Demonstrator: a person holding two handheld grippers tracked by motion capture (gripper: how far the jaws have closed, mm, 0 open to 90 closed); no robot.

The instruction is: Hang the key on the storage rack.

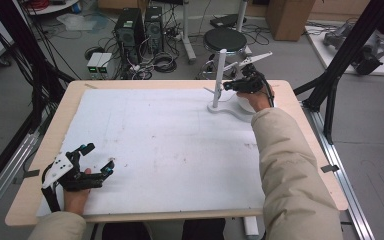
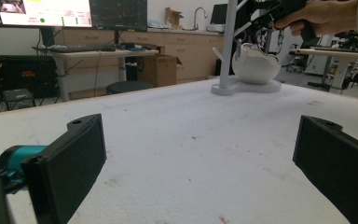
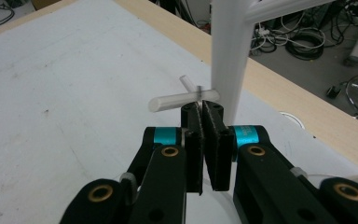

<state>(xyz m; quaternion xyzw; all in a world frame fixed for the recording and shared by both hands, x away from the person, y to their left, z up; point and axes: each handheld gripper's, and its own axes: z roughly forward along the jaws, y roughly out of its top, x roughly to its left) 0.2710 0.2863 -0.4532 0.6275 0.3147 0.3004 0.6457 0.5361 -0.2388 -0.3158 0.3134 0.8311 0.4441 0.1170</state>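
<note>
Right now the right gripper (image 3: 204, 109) is pinched closed just before the white stand's (image 1: 219, 75) peg (image 3: 182, 99), a white mug (image 2: 255, 63) below it; ease off slowly. Left gripper (image 1: 96, 157) rests open on the worktop (image 1: 170, 145), well apart.

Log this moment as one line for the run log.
right gripper: shut, at rack by mug | left gripper: open, empty, on mat

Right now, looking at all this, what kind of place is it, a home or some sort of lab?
Most likely a robotics or research lab. Desktop computer towers stand on the floor among loose cables, a wall monitor shows a recording dashboard, and the white-topped table sits within a black metal frame.
</note>
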